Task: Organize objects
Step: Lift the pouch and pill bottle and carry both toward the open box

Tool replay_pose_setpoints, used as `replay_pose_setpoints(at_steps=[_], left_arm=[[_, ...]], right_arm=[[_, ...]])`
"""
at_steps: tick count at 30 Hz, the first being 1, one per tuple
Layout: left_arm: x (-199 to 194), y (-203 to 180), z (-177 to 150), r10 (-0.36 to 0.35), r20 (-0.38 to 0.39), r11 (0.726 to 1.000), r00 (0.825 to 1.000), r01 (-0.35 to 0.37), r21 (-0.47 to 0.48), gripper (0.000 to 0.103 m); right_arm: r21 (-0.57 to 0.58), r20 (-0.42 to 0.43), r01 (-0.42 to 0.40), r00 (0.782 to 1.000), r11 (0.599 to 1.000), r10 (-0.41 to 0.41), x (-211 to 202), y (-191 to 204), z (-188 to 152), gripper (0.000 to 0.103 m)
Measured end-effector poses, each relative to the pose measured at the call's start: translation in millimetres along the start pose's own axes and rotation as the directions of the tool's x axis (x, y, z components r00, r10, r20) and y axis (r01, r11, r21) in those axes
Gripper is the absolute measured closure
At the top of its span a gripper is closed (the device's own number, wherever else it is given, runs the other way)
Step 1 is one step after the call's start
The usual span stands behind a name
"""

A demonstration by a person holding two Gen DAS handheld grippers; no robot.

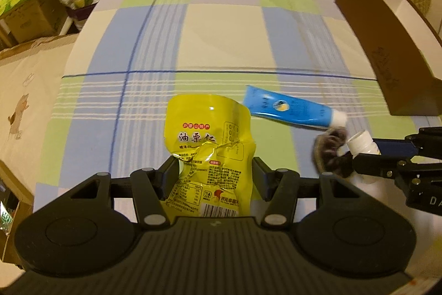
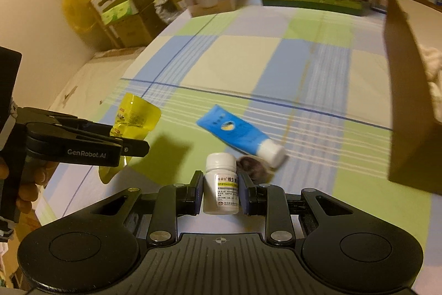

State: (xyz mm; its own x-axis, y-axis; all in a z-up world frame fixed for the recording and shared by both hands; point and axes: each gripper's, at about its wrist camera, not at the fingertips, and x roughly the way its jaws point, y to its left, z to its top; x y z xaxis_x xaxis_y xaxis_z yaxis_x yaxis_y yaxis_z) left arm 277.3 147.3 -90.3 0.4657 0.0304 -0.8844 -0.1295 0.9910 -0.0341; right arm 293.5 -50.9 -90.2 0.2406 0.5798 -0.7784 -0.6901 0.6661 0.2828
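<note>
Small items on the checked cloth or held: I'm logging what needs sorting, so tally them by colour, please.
Yellow: 1, the snack pouch, in the left gripper
Blue: 1, the tube
White: 1, the bottle, in the right gripper
Dark: 1, the fuzzy scrunchie
Total: 4

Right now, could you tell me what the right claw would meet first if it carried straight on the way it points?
Probably the dark fuzzy hair tie just beyond the white pill bottle it grips, with the blue tube's white cap alongside; depth is unclear.
</note>
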Motion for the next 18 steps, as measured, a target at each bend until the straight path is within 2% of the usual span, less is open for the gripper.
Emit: replay_pose_setpoints(at_steps=[18], left_arm=[[-16.6, -97.0, 14.7, -0.090, 0.033, 0.984, 0.995, 0.084, 0.154, 0.050]], right_arm=[[0.132, 0.078, 0.092, 0.992, 0.987, -0.103, -80.7, -69.5, -22.6, 0.079]])
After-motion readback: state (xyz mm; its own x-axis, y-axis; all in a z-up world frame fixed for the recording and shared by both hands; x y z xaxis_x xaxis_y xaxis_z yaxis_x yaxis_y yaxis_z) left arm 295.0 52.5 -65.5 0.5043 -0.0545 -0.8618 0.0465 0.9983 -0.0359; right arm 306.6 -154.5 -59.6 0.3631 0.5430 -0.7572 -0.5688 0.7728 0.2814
